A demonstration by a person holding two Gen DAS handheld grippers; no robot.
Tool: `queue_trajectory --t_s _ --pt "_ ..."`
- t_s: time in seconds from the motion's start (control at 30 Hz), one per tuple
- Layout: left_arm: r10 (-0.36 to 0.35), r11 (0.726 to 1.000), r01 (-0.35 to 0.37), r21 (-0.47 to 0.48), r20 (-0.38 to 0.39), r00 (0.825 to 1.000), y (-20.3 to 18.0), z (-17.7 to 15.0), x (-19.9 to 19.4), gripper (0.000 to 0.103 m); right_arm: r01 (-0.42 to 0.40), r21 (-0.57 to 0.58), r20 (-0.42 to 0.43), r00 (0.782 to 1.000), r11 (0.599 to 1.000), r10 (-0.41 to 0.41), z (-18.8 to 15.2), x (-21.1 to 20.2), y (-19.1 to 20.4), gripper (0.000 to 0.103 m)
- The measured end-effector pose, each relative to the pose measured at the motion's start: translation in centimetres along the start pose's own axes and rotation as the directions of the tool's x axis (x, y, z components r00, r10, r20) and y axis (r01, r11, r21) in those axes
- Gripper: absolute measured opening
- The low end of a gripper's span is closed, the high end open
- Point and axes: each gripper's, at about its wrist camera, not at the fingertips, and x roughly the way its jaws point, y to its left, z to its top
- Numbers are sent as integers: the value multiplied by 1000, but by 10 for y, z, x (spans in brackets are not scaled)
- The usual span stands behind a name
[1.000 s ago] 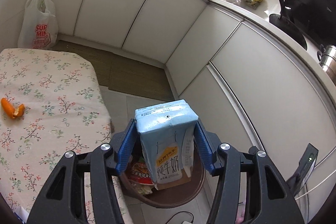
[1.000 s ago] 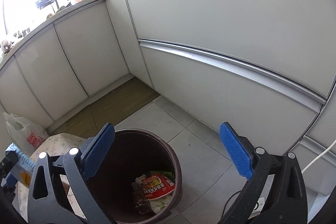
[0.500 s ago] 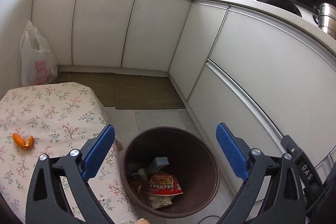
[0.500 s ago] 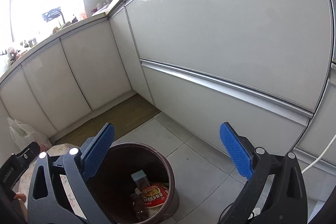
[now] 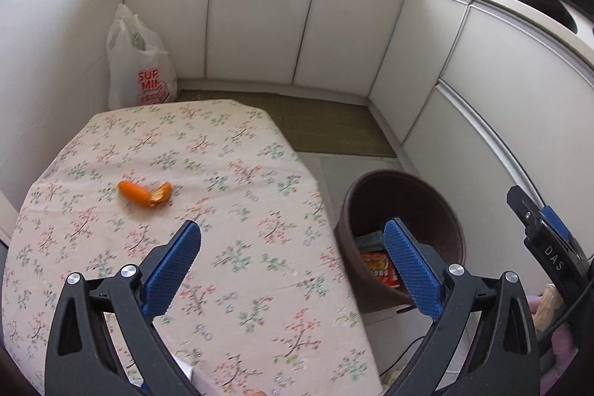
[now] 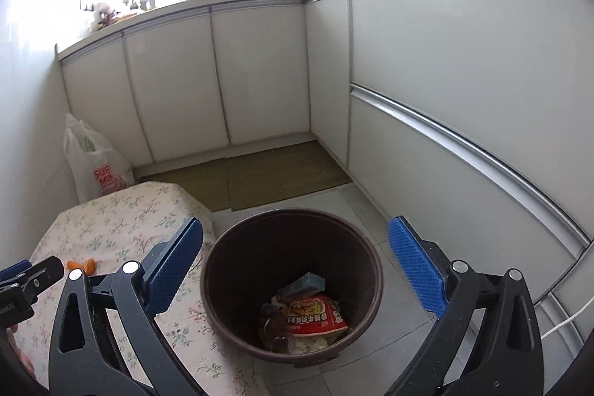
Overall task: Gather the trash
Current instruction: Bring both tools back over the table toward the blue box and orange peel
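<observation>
While the left gripper (image 5: 291, 266) hangs wide apart over the flowered tabletop (image 5: 230, 151), nothing between its pads, an orange peel (image 5: 145, 192) lies ahead to its left. Beside the tabletop, ahead of the equally spread, empty right gripper (image 6: 297, 266), the brown bin (image 6: 293, 240) holds a carton (image 6: 306, 282) and red wrapper (image 6: 315, 320). White cabinets (image 5: 260, 13), a green mat (image 6: 282, 173) and a plastic bag (image 5: 139, 65) lie beyond.

My table (image 5: 230, 151) stands left of the bin (image 5: 404, 190), just beside it. A peel (image 5: 144, 192) lies on the table. A carton (image 6: 306, 284) and wrapper (image 6: 315, 316) lie in the bin. A bag (image 5: 139, 69) sits behind the table, by the cabinets (image 5: 260, 13).
</observation>
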Motion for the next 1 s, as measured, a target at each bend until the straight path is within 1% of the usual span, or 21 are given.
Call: queue_trajectory --t_s 0.13,0.27,0.33,0.43,0.5,0.6,0.67,0.8,0.9,1.0 --pt "47 998 -50 -39 -70 996 47 -17 -9 96 -51 -91 -37 998 995 48 -9 0 39 96" --pt "73 990 -94 -108 -184 980 98 -36 -12 96 -107 -182 -97 991 977 90 -21 5 76 96" --pt "88 985 -118 -126 -218 972 119 -46 -14 96 -144 -212 -137 984 966 117 -26 9 93 96" --pt "118 979 -155 -133 -248 962 142 -62 -20 96 -178 -232 -163 976 956 142 -33 10 109 96" --pt "110 978 -153 -140 -275 955 156 -74 -22 96 -189 -247 -175 973 951 148 -36 11 119 96" --pt "87 984 -132 -123 -317 944 162 -85 -20 96 -203 -249 -205 967 947 153 -42 17 127 96" --pt "75 989 -112 -92 -336 939 160 -94 -17 96 -214 -235 -230 960 948 159 -44 22 130 96" --pt "39 998 -55 -35 -351 936 147 -103 -13 96 -225 -196 -279 946 954 166 -50 35 134 96" --pt "31 1000 -30 9 -366 930 138 -110 -7 96 -217 -194 -296 943 957 154 -54 43 137 96" --pt "25 999 -12 35 -397 917 132 -120 1 96 -212 -198 -306 941 957 145 -56 47 140 96"
